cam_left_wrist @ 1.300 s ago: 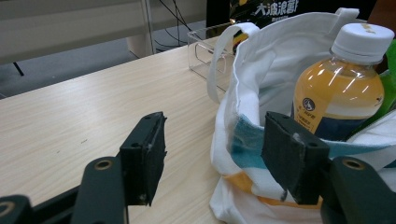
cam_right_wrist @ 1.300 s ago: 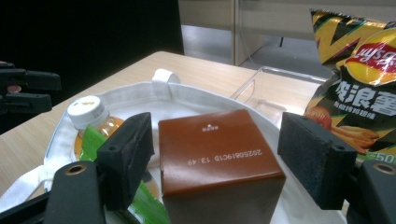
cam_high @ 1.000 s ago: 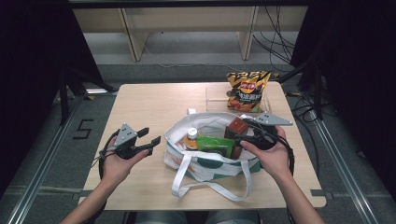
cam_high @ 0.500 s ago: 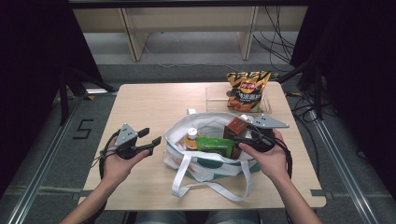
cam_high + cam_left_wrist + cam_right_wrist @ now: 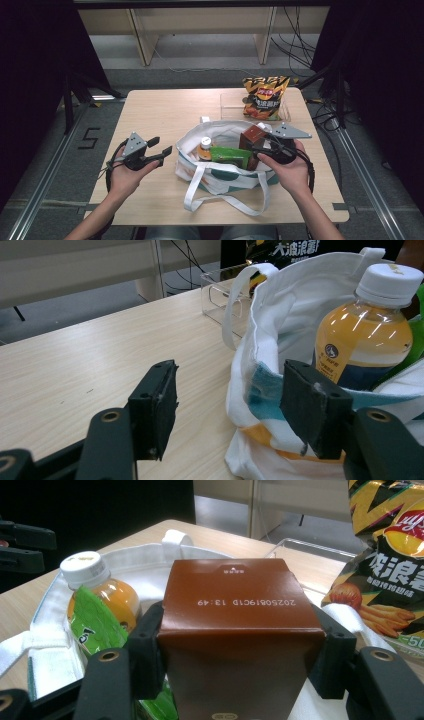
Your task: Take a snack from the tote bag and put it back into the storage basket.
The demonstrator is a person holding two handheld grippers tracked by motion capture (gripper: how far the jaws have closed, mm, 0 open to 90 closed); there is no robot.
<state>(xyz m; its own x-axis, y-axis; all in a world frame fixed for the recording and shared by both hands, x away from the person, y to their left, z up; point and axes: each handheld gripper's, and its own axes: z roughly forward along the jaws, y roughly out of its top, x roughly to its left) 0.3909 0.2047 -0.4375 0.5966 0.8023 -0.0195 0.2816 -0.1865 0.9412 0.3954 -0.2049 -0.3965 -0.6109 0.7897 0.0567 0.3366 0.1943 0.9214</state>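
The left gripper (image 5: 161, 151) holds its jaws spread on nothing, the bag (image 5: 192, 150) just beside one. The right gripper (image 5: 235, 650) has just been closing and pinches the brown carton (image 5: 239, 630), upright between its jaws, long axis vertical, top up, over the bag.

The left tongs (image 5: 227, 412) stood open just beside the white tote bag (image 5: 295, 310), one pad over the bare wooden counter (image 5: 95, 360) and the other against the bag's striped cloth. An orange drink bottle (image 5: 367, 330) with a white cap stood upright inside the bag. Beyond the bag sat a clear plastic box (image 5: 225, 292).
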